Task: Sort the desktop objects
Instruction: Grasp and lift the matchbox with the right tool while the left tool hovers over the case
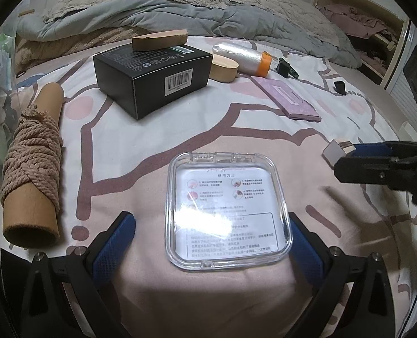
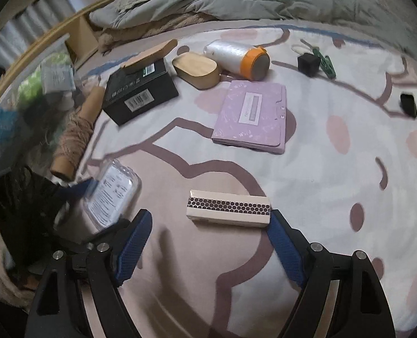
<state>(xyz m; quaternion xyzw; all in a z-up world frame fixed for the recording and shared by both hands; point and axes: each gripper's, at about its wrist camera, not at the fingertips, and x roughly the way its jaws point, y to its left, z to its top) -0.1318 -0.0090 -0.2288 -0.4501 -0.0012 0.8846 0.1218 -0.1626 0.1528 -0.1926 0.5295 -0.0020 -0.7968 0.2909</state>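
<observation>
A bed (image 1: 141,146) under a pink-and-white cartoon sheet carries everything, with a rumpled grey quilt (image 1: 157,14) heaped behind. The left gripper (image 1: 212,236) has its jaws wide apart around a flat clear plastic case (image 1: 226,211) holding a printed leaflet. The right gripper (image 2: 210,233) has its jaws open around a cream matchbox (image 2: 228,208); beyond lie a glossy black box (image 2: 141,90) and a lilac folder (image 2: 252,115).

Clear plastic case (image 1: 227,211) flat on bed, label up; matchbox (image 2: 228,211) flat nearby, striker side showing.
</observation>
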